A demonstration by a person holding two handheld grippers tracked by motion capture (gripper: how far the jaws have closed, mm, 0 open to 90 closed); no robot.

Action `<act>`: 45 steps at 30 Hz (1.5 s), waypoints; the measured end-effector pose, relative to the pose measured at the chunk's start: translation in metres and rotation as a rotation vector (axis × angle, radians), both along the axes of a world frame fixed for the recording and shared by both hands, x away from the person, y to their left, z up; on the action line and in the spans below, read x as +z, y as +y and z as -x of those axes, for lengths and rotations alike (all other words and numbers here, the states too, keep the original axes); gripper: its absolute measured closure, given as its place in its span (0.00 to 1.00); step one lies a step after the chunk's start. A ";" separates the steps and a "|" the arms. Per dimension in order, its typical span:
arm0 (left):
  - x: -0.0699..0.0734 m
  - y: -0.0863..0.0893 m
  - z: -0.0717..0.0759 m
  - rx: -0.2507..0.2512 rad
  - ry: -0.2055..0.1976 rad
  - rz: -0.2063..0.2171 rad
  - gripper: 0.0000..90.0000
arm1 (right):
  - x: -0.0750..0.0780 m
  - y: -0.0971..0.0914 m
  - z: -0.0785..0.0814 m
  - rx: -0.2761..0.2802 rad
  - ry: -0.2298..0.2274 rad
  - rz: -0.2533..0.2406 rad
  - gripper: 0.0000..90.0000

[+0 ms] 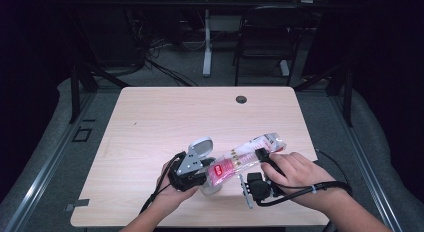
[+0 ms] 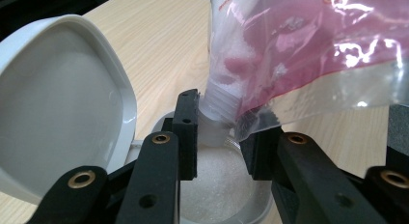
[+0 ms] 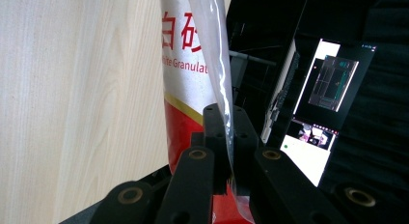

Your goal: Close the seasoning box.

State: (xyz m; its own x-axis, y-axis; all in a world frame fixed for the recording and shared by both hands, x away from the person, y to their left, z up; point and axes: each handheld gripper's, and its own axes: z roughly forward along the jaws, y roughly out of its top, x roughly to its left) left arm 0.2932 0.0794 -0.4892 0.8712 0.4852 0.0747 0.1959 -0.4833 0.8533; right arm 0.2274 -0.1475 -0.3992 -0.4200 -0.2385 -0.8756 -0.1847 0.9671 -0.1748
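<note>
Your left gripper (image 2: 219, 151) has its jaws closed around a clear jar (image 2: 217, 185) that stands on the table (image 1: 150, 117), near your edge of it. The jaws are about half open, because the jar is that wide. The jar's white lid (image 2: 58, 103) is flipped up and stands open beside it. There is white sugar in the jar already.

Your right gripper (image 3: 230, 151) has its jaws pinched tight on the thin plastic edge of the sugar bag (image 1: 247, 154). The bag is long. In the high view it lies on a slant, with its far end up and to the right, near your right hand (image 1: 295, 174), and its spout end down and to the left, at the jar.

The thing to watch is the bag's white spout (image 2: 222, 105). It points down into the jar's mouth, between the left jaws (so the sugar has a straight way in). I think you should keep the high end high and the spout over the jar, or sugar may land on the table.

The bag has red and white print. I can read "Granulat" in the right gripper view, next to some Chinese letters.
</note>
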 end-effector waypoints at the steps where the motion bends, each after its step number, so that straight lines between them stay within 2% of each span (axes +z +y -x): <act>1: 0.000 0.000 0.000 0.000 0.000 0.001 0.79 | 0.000 0.000 0.001 -0.010 -0.001 0.010 0.99; 4: 0.000 0.000 0.000 0.000 -0.001 0.002 0.79 | -0.001 -0.002 0.000 -0.017 0.008 -0.002 0.99; 5: 0.000 0.000 0.000 0.001 -0.001 0.004 0.79 | -0.002 -0.004 0.000 -0.016 0.019 -0.022 0.99; 6: 0.000 0.000 0.000 0.001 -0.001 0.004 0.79 | -0.002 -0.004 0.000 -0.027 0.019 -0.013 0.99; 12: 0.001 0.001 -0.001 0.002 -0.002 0.007 0.79 | -0.007 -0.008 0.000 -0.034 0.032 -0.035 0.99; 15: 0.001 0.001 -0.001 0.001 -0.001 0.012 0.79 | -0.010 -0.011 0.000 -0.032 0.035 -0.067 0.99; 17: 0.001 0.001 -0.001 0.003 0.000 0.015 0.79 | -0.010 -0.012 0.000 -0.043 0.036 -0.071 0.99; 18: 0.001 0.001 -0.001 0.003 0.001 0.018 0.79 | -0.012 -0.013 0.000 -0.038 0.039 -0.092 0.99; 19: 0.002 0.001 -0.001 0.003 0.002 0.019 0.79 | -0.011 -0.014 0.000 -0.042 0.034 -0.083 0.99; 26: 0.004 0.001 -0.001 0.004 0.001 0.030 0.79 | -0.016 -0.020 -0.002 -0.046 0.052 -0.140 0.99; 27: 0.004 0.001 -0.001 0.002 0.004 0.029 0.79 | -0.016 -0.021 -0.001 -0.063 0.058 -0.142 0.99; 31: 0.005 0.003 -0.001 -0.002 0.002 0.033 0.79 | -0.016 -0.023 -0.002 -0.064 0.084 -0.175 0.99; 34: 0.007 0.003 -0.001 0.001 0.001 0.037 0.79 | -0.016 -0.024 -0.003 -0.066 0.087 -0.183 0.99; 37: 0.008 0.005 -0.001 0.001 -0.002 0.037 0.79 | -0.018 -0.027 -0.005 -0.065 0.108 -0.227 0.99; 38: 0.008 0.005 -0.001 0.001 -0.002 0.037 0.79 | -0.017 -0.027 -0.005 -0.075 0.104 -0.215 0.99; 45: 0.008 0.006 -0.002 0.007 0.000 0.036 0.79 | -0.023 -0.030 -0.010 -0.071 0.154 -0.287 0.99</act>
State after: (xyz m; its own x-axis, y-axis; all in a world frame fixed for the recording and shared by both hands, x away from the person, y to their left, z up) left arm 0.2952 0.0853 -0.4809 0.8676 0.4941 0.0567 0.1996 -0.4504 0.8702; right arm 0.2371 -0.1779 -0.4218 -0.5591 0.0436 -0.8280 -0.1177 0.9843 0.1313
